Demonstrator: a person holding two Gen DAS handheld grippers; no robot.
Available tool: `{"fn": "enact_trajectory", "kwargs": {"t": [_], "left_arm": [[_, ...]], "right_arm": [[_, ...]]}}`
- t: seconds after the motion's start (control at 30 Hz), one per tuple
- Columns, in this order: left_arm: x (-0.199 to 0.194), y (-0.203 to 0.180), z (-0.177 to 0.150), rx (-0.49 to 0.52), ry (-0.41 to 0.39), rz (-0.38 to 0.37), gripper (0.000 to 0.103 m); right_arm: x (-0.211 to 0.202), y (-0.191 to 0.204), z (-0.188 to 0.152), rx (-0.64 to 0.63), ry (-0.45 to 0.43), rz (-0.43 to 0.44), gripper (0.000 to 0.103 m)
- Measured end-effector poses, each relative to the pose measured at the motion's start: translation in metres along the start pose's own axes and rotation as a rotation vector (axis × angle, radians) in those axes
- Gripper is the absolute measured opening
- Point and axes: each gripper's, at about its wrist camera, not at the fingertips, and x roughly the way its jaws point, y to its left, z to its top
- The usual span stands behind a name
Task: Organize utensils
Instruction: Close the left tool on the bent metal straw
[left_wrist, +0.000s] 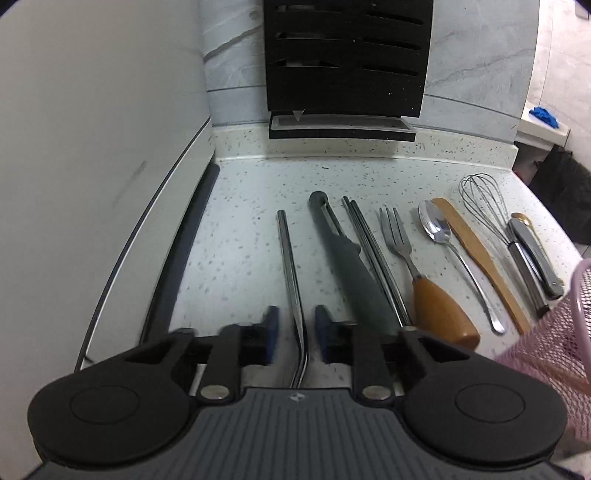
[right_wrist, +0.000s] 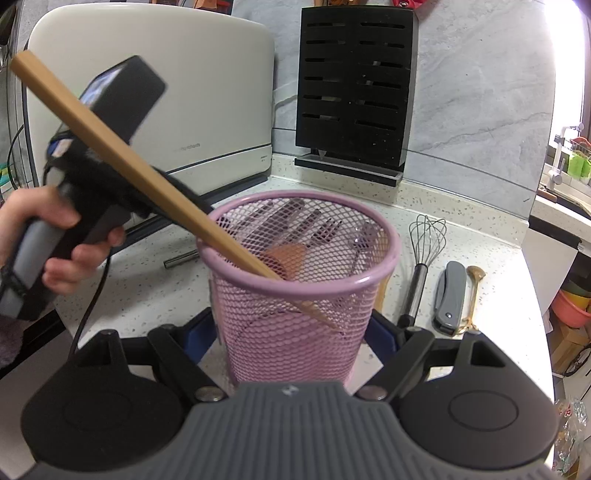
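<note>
One metal straw (left_wrist: 290, 266) lies flat on the surface (left_wrist: 240, 229), farthest left of the basket (right_wrist: 332, 286) in the row of loose utensils. Left gripper (left_wrist: 295, 328): released, jaws straddling the straw, pads clear of it on both sides. Judged light, stiff, smooth, prone to roll or slip; best taken squarely across the straight shaft just beyond the bend. Appearance: slim, silver, tubular, curved at the near end. Next toward the basket: a grey peeler (left_wrist: 343, 258), then a wooden-handled fork (left_wrist: 402, 243). Right gripper (right_wrist: 295, 332): clenched on the basket's mesh sides, a wooden stick (right_wrist: 110, 136) leaning inside.
</note>
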Motion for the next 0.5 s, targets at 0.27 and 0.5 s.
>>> {"fn": "enact_trajectory", "kwargs": {"t": [0.27,0.5], "left_arm": [[-0.001,-0.009,0.005,0.024,-0.002,-0.007,0.007],[-0.04,-0.001,0.019,0.009,-0.054,-0.038,0.007]], "right_arm": [[0.001,0.0,0.001,0.0,-0.002,0.0,0.083],[0.002,0.0,0.001,0.0,-0.003,-0.001,0.083]]}}
